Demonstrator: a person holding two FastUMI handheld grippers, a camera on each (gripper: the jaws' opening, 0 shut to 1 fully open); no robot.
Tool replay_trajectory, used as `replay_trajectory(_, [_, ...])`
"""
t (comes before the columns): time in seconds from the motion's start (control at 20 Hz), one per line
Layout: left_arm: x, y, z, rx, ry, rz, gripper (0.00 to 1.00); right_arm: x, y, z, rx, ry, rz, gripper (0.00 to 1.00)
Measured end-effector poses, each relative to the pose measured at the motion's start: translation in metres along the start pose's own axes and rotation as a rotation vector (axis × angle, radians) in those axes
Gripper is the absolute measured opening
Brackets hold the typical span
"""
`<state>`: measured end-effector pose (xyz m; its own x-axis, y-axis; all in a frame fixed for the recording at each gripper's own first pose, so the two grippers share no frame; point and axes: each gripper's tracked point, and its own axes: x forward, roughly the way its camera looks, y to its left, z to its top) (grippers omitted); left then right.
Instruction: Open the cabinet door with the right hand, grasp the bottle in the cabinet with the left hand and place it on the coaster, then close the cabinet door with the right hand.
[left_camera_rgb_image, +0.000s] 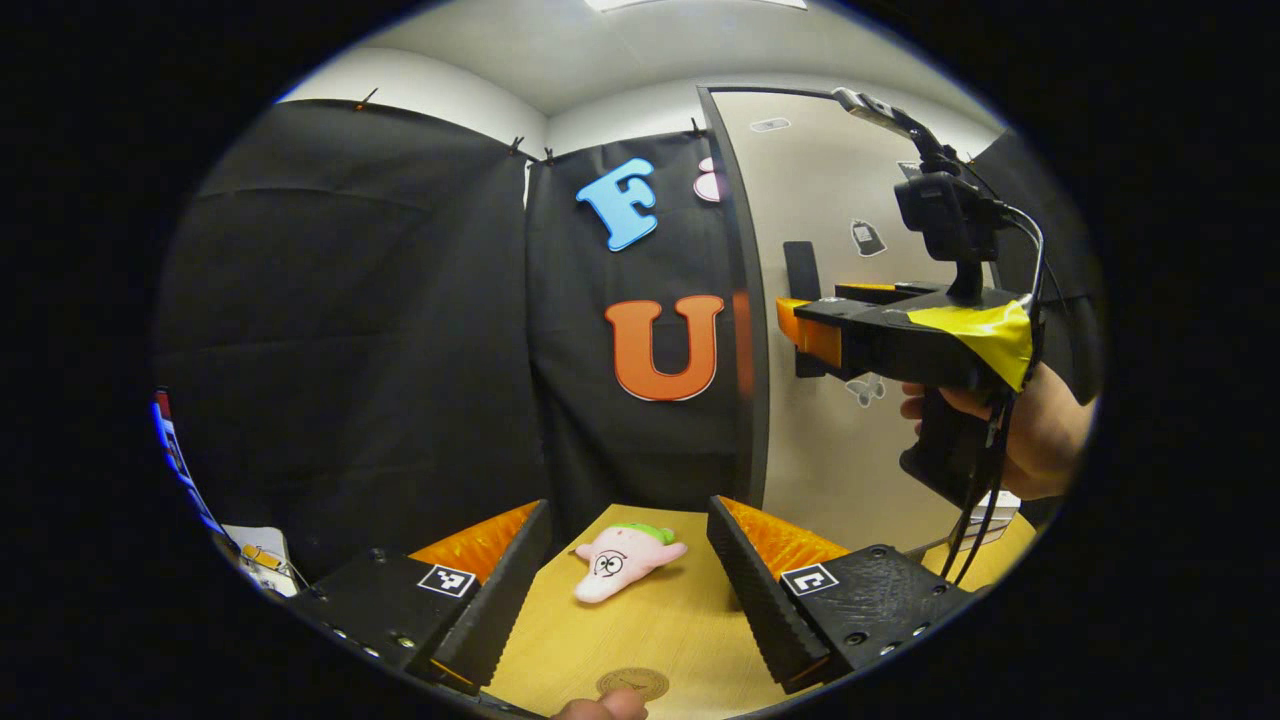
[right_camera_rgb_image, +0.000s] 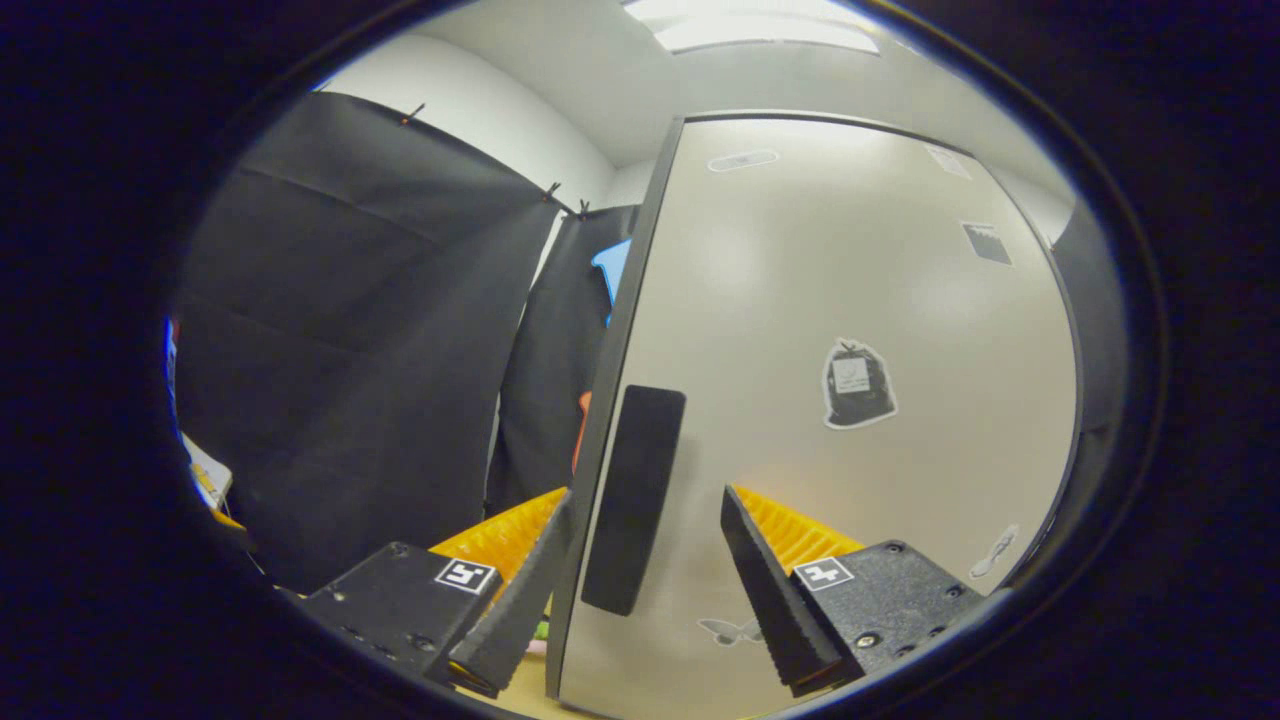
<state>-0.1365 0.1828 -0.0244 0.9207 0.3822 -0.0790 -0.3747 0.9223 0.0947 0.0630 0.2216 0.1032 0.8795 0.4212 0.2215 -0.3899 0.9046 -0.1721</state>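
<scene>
The grey cabinet door (right_camera_rgb_image: 850, 300) rises close in front of my right gripper (right_camera_rgb_image: 645, 500). Its black upright handle (right_camera_rgb_image: 635, 500) stands between the open fingers, which do not press on it. The left finger reaches past the door's dark edge. In the left gripper view the same door (left_camera_rgb_image: 850, 250) stands at the right. There a hand holds the right gripper (left_camera_rgb_image: 800, 330) up to the handle (left_camera_rgb_image: 800, 270). My left gripper (left_camera_rgb_image: 628, 508) is open above the wooden table (left_camera_rgb_image: 690, 620) with nothing between its fingers. A round coaster (left_camera_rgb_image: 632, 683) lies near the table's front edge. The cabinet's inside is hidden.
A pink plush toy (left_camera_rgb_image: 625, 560) lies on the table ahead of the left gripper, between its fingers in the view. A fingertip (left_camera_rgb_image: 600, 708) shows beside the coaster. Papers (left_camera_rgb_image: 255, 550) sit at the far left. Black cloth walls the back and left.
</scene>
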Motion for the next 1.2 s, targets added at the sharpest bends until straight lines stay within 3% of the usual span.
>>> replay_trajectory(0.05, [-0.002, 0.004, -0.002, -0.006, 0.007, 0.011, 0.95, 0.006, 0.004, 0.001, 0.010, -0.001, 0.006, 0.92])
replay_trajectory(0.1, [-0.003, 0.008, -0.005, -0.012, 0.012, 0.018, 0.95, 0.007, 0.005, -0.001, 0.023, 0.012, 0.006, 0.75])
replay_trajectory(0.15, [-0.004, 0.008, -0.008, -0.017, 0.019, 0.019, 0.95, 0.007, 0.003, -0.002, 0.027, 0.017, -0.009, 0.65])
replay_trajectory(0.2, [-0.003, 0.010, -0.011, -0.021, 0.033, 0.016, 0.95, 0.010, 0.003, -0.001, 0.034, 0.021, -0.021, 0.47])
replay_trajectory(0.3, [-0.003, 0.006, -0.011, -0.028, 0.044, 0.003, 0.95, 0.008, 0.004, -0.008, 0.033, 0.069, 0.017, 0.36])
replay_trajectory(0.5, [0.009, -0.010, -0.013, -0.047, 0.051, -0.064, 0.95, 0.001, 0.008, -0.015, 0.085, 0.150, 0.182, 0.27])
replay_trajectory(0.85, [0.019, -0.033, -0.009, -0.067, 0.011, -0.192, 0.95, -0.015, 0.009, -0.013, 0.123, 0.213, 0.218, 0.18])
replay_trajectory(1.2, [0.042, -0.015, -0.031, -0.106, 0.049, -0.209, 0.95, -0.045, 0.008, -0.008, 0.121, 0.255, 0.247, 0.17])
